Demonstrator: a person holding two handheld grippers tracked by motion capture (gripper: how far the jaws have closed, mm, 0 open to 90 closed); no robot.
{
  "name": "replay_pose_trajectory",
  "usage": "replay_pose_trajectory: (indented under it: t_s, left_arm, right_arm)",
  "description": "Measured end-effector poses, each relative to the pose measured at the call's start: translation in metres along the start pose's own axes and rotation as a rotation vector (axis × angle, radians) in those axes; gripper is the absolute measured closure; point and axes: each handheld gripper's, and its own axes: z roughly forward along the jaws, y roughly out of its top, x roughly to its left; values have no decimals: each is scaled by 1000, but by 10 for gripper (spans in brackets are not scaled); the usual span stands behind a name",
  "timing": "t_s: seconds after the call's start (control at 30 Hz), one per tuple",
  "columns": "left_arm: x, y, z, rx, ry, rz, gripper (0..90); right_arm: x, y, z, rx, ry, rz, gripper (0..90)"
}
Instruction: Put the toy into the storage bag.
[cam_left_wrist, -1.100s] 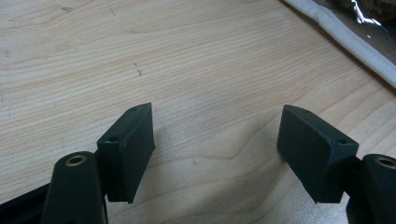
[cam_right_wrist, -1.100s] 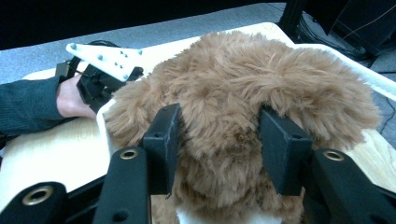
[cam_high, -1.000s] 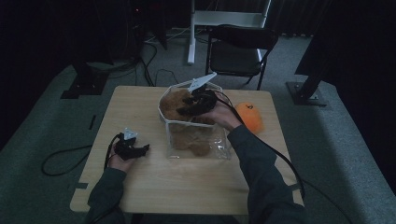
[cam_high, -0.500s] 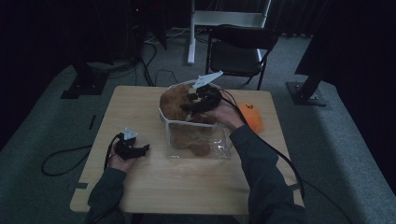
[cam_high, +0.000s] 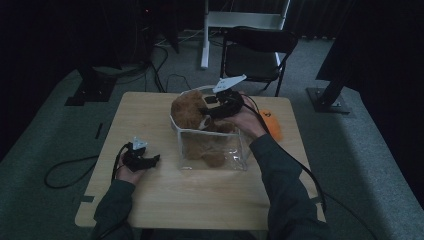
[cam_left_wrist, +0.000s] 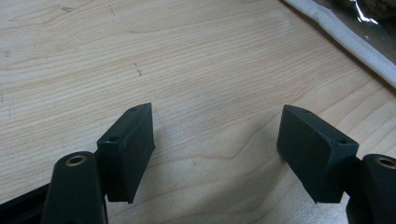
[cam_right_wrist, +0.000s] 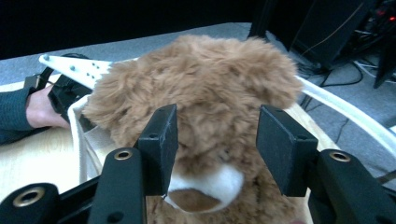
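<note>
One brown teddy bear (cam_high: 192, 112) sits half inside the single clear bag (cam_high: 235, 155) on the worktop (cam_high: 150, 120), its head framed by the right tool (cam_right_wrist: 215, 140), whose jaws have just been opening, while the left tool (cam_left_wrist: 215, 149) rests released beside one orange object (cam_high: 271, 123).

A fluffy brown plush teddy bear (cam_right_wrist: 196, 93) has a white muzzle with a darker brown patch below it. It sits in a clear plastic bag (cam_high: 212, 150) edged with a cream-white fabric rim. The rectangular wooden table (cam_high: 150, 200) is pale tan with fine darker grain lines. An orange rounded object (cam_high: 271, 124) lies on it. Both grippers are matte black; the right gripper (cam_right_wrist: 212, 140) shows brass-coloured rivets and a pale grey plate.
</note>
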Motion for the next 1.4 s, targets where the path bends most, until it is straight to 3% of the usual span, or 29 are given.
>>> replay_pose_trajectory:
  t_s: [0.63,1.4]
  left_arm:
    - [0,0,0,0,1,0,278]
    - [0,0,0,0,1,0,278]
  right_arm:
    - [-21,-14,-34,-48,-82,48,465]
    - [-41,-41,-61,-79,-145,112,465]
